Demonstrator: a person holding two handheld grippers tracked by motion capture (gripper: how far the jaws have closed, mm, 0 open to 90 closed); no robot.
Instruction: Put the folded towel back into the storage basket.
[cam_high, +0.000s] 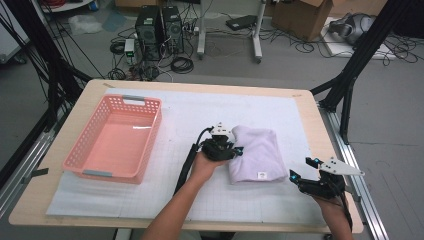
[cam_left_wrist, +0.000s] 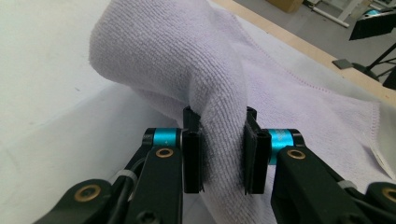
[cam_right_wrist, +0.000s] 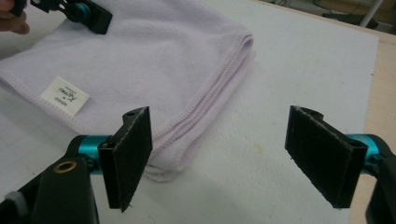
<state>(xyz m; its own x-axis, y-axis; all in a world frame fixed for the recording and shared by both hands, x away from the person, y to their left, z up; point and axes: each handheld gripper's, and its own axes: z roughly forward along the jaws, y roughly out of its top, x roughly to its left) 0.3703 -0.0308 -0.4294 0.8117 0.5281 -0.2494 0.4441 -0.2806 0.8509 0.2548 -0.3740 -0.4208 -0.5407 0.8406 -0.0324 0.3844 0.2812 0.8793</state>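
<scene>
Left tongs (cam_left_wrist: 223, 156) pinch folded lilac towel (cam_high: 256, 152), centre frame | right tongs (cam_right_wrist: 229, 156) gape empty, lower right | risk: only top layer caught, towel unfolds short of pink basket (cam_high: 80, 150)

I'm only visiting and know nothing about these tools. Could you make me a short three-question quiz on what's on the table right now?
1. True or false: the left hand-held gripper has its pads pressed on a fold of the towel.
2. What is inside the pink basket? A) a towel B) nothing C) a cup
3. How do the jaws of the right hand-held gripper stand, and do they touch the towel?

Key
1. True: a raised fold sits pinched between the pads.
2. B: nothing.
3. Wide apart, beside the towel's folded edge, not touching it.
</scene>
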